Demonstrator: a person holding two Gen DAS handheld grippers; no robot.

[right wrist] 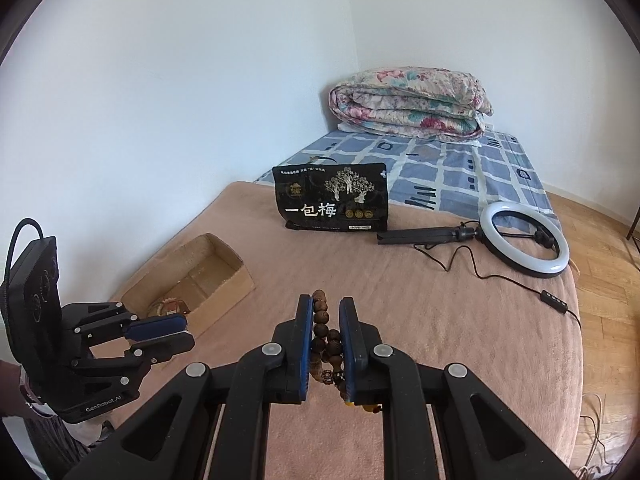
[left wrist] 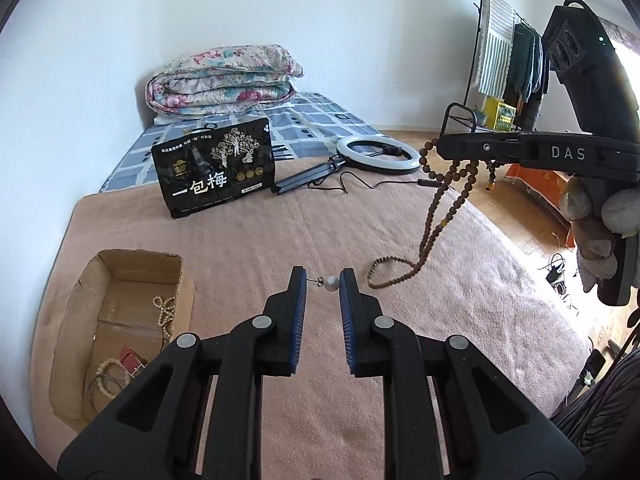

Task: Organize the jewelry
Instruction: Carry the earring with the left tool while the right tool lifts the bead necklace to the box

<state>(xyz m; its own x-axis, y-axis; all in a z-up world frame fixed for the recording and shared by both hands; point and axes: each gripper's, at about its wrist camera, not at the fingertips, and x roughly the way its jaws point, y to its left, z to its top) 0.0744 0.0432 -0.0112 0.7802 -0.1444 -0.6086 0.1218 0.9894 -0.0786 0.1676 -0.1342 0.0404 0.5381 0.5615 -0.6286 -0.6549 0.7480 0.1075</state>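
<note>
From your left wrist view, your left claw [left wrist: 323, 282] stands narrow, pinching a pearl stud earring [left wrist: 330, 282] crosswise between its tips, the pearl against the right pad and the post reaching to the left one, above the pink blanket [left wrist: 280, 232] that covers the bed. Down to the left of the claw sits an open cardboard box [left wrist: 120, 320] with a pale bead strand and bracelets inside. Up to the right, your right claw [left wrist: 442, 148] holds a brown wooden bead necklace [left wrist: 430, 216] whose loops hang down, the lowest end resting on the blanket just right of the left claw's tips. Ahead of the claw stand a black snack bag [left wrist: 214, 168] and a ring light [left wrist: 378, 154], with a folded floral quilt [left wrist: 224, 80] beyond. From your right wrist view, your right claw [right wrist: 325, 304] is nearly closed on the bunched wooden beads [right wrist: 322, 320], which fill the gap between its pads. Your left claw [right wrist: 182, 330] shows low to the left, in front of the cardboard box [right wrist: 208, 276]; the earring cannot be made out there.
</note>
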